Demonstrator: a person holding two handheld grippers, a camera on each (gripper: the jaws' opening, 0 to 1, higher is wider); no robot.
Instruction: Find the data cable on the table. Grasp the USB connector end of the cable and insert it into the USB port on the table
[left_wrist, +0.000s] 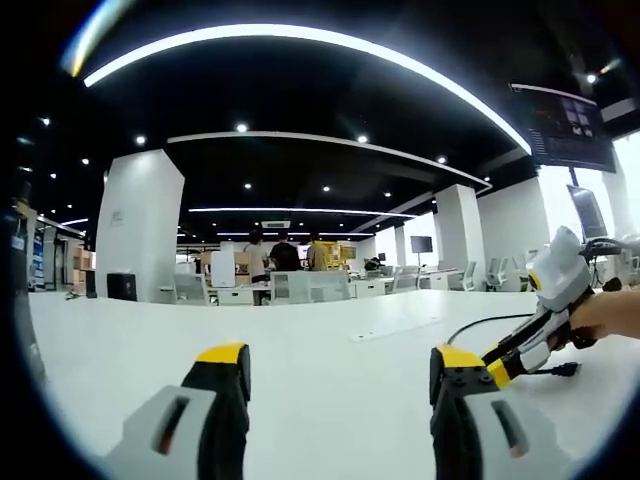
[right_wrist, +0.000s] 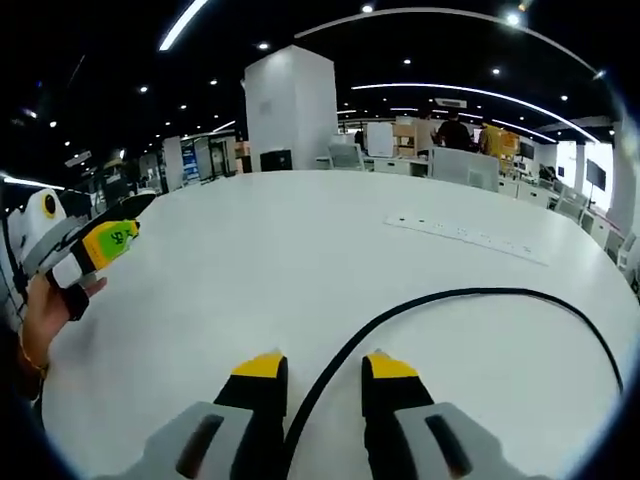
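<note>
- A broad white bench (right_wrist: 250, 260) is stretching across both views, its top plain and matte, with soft reflections of the ceiling lights lying on it.
- A black cable (right_wrist: 450, 293) is lying on the bench. It is arcing in from the right side of the right gripper view and running down between the jaws of the right gripper (right_wrist: 322, 368).
- Those yellow-tipped jaws are standing apart with the cable passing through the gap, and they are not pinching it. Whether it is touching either jaw, I cannot tell.
- In the left gripper view, the cable's dark plug end (left_wrist: 566, 371) is resting on the bench just below the right gripper's body. It is near the hand (left_wrist: 612, 312) that is holding that gripper.
- The left gripper (left_wrist: 340, 362) is hovering low over bare bench, its jaws spread wide and holding nothing.
- A flat white socket strip (right_wrist: 465, 237) is sitting on the bench beyond the cable, well apart from both grippers. Its openings are showing too small to tell apart.
- A square white pillar (left_wrist: 140, 225) is rising behind the bench.
- Long light strips (left_wrist: 300, 38) and small spotlights are glowing on a dark ceiling.
- People (left_wrist: 285, 255) are standing among desks and chairs far back in the open office.
- Dark screens (left_wrist: 565, 125) are hanging at the upper right of the left gripper view.
</note>
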